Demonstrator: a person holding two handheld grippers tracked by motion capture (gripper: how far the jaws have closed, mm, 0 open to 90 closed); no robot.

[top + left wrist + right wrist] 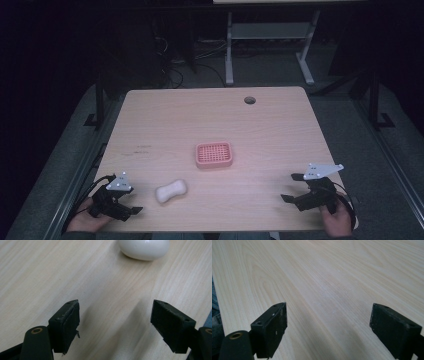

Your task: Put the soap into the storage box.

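Pale wood table (165,125), wide bare room around centre; I keep both tools low at near edge. My left gripper (131,210) at near-left corner, spread wide, nothing between pads, bare wood below. My right gripper (291,188) at near-right corner, likewise spread, holding nothing. One white soap bar (171,191) just beside left gripper. One pink soap dish (213,155) mid-table, apart from soap.

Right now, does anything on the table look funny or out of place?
The white soap lies on the bare table, apart from the pink soap dish, which sits empty. The soap looks whole and nothing is spilled. Some small dark marks show on the wood left of the dish.
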